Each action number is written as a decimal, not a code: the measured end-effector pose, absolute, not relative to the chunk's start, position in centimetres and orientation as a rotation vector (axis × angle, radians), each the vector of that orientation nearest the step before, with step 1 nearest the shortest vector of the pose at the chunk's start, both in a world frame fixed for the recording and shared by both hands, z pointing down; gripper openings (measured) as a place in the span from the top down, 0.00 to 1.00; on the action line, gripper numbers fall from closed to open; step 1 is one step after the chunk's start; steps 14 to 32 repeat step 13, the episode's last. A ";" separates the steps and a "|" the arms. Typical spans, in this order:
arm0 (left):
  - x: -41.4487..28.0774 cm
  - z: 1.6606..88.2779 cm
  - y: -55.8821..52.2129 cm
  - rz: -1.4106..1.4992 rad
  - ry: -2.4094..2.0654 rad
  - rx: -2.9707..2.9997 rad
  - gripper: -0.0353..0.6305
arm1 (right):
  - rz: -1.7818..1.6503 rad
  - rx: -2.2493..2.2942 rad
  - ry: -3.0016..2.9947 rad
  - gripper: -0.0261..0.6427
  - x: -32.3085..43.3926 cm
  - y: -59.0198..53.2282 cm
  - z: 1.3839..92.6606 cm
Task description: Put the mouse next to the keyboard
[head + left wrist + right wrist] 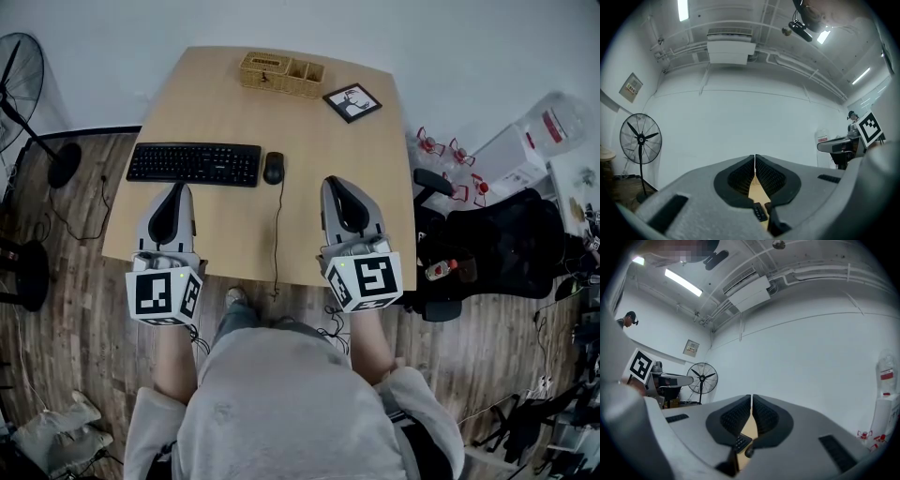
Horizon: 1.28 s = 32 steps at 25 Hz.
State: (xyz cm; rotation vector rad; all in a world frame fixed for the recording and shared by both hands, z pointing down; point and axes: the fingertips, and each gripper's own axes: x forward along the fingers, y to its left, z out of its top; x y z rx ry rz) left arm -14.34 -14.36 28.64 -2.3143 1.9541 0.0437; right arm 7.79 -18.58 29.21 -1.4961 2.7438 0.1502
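Wooden counter [225, 103]: carries a black keyboard [194, 164] on its left half.
Left gripper [175, 189]: just on the near side of the keyboard, jaws together, nothing between them.
Right gripper [336, 183]: near side, right of the keyboard, jaws together, empty.
Wicker organiser [281, 73]: beyond the keyboard.
Framed picture [352, 102]: beyond the keyboard and to its right.
Corded black mouse [273, 167]: just beside the keyboard's right end.

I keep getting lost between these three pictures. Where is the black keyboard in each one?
Head view: the keyboard sits left of centre on the table, just left of the mouse.
Left gripper view: a sliver of the keyboard at bottom centre, behind the slit between the shut fingers.
Right gripper view: a sliver of the keyboard low at centre, between the fingers.
Shared landmark: the standing fan.
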 end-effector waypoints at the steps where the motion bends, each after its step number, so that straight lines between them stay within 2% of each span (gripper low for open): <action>1: -14.2 28.7 -14.3 0.043 1.954 -2.315 0.93 | 0.149 -1.495 2.743 0.94 7.9 -18.6 29.2; 32: -13.2 29.2 -14.4 0.025 1.949 -2.331 0.93 | 0.128 -1.479 2.741 0.94 8.5 -18.5 29.4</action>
